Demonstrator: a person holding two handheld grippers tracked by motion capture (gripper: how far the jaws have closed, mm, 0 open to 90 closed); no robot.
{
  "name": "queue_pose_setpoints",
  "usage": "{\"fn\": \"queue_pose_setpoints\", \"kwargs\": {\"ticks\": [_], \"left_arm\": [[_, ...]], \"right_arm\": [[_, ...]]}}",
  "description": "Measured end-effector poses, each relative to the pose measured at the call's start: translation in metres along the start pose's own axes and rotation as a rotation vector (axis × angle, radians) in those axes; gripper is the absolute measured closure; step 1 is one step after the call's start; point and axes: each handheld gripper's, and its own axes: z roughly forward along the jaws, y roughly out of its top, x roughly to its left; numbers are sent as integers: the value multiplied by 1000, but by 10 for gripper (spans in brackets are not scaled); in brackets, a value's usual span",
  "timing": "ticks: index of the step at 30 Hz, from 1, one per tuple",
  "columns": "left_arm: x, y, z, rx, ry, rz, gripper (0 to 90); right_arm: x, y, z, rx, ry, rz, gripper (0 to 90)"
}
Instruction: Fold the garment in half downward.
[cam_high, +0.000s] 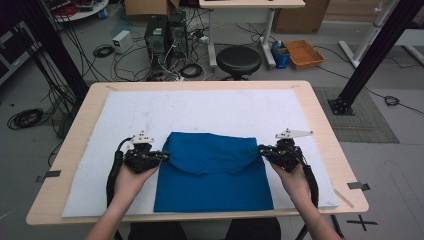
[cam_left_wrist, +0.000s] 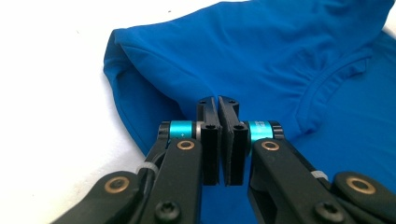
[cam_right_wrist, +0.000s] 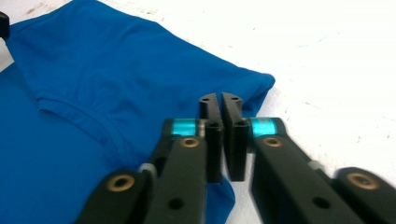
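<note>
A folded blue shirt (cam_high: 214, 172) lay mid-bench. The left gripper (cam_high: 162, 155) clamped its left fold; the right gripper (cam_high: 262, 149), barely parted, likely gripped nothing, so an uneven pull might skew the fold.

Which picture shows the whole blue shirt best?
The high view: the blue shirt lies folded on the white mat, every edge visible. The left gripper view gives just one folded corner and the collar; the right gripper view gives the other corner up close.
</note>
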Motion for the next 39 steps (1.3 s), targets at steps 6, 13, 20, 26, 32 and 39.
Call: {"fn": "queue_pose_setpoints", "kwargs": {"ticks": [6, 13, 20, 26, 32, 39], "left_arm": [[1, -1, 0, 0, -2, 1, 872], [-1, -1, 1, -1, -3, 2, 872], [0, -1, 0, -2, -2, 0, 872], [-1, -1, 2, 2, -6, 2, 872], [-1, 0, 2, 2, -8, 0, 873], [0, 1, 2, -27, -48, -8, 883]], "right_arm": [[4, -12, -10, -24, 65, 60, 821], [19, -39, 0, 74, 149, 87, 821], [6, -45, 9, 96, 107, 128, 795], [-1, -42, 11, 88, 86, 147, 764], [-2, -34, 15, 70, 82, 169, 749], [1, -27, 11, 35, 94, 154, 851]]}}
